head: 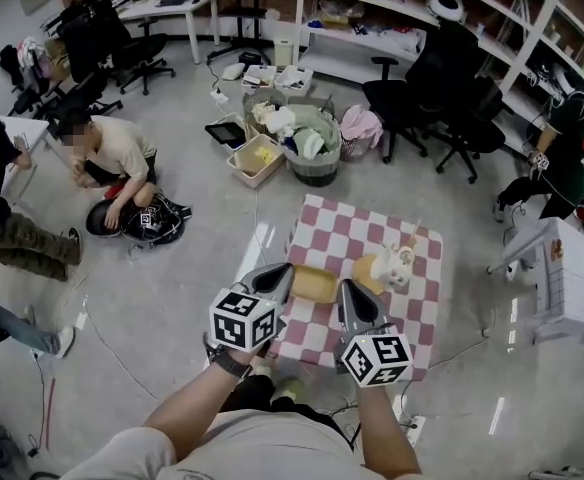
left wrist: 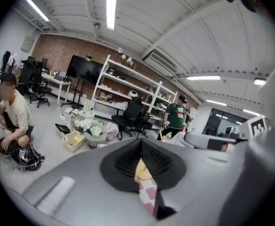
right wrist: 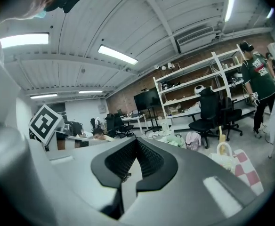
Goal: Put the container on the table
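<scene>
Two pairs of jaws together: left hand-held gripper (head: 276,278), right hand-held gripper (head: 352,298) flank yellow container (head: 314,284) on checked worktop (head: 324,228); best withdraw straight, no nudging.

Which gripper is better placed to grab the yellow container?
Probably left: the left gripper points at the yellow container, which shows in its own view. The right gripper aims past it.

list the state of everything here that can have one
pale yellow rectangular container: resting on the table, not gripped
pink-and-white checked table: carries the container and bag
cream handled bag: upright on the table
left gripper: jaws almost together, empty, beside the container
right gripper: jaws almost together, empty
</scene>
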`<state>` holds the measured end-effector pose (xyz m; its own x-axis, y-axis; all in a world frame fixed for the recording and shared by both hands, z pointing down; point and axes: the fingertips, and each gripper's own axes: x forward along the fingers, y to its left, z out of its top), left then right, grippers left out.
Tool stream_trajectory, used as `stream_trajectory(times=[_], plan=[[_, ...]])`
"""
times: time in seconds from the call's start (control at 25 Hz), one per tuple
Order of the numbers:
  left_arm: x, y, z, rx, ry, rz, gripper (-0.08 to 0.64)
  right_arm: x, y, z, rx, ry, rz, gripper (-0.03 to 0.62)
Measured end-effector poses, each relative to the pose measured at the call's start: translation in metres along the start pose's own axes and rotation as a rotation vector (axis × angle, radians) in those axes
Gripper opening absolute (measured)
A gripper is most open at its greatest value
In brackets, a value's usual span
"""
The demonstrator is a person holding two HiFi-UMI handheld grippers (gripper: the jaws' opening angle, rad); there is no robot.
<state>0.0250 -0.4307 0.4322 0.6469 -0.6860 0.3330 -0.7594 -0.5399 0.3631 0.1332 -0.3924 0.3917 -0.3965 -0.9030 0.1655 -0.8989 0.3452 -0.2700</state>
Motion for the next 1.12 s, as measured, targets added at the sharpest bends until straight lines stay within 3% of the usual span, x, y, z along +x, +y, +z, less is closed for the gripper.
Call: stream_trajectory(times=[0.48,1.12], plan=[[-0.046,-0.049,0.074,0.134,-0.205,-0.046,0.006,-0.016,0.015,0.064,-0.073,-0.119,0.029,0.009],[-0.051,-0.072,0.104,0.161,-0.271,-0.076,0.006,-0.026,0.016,0.093,-0.117,-0.161,0.021,0.009]])
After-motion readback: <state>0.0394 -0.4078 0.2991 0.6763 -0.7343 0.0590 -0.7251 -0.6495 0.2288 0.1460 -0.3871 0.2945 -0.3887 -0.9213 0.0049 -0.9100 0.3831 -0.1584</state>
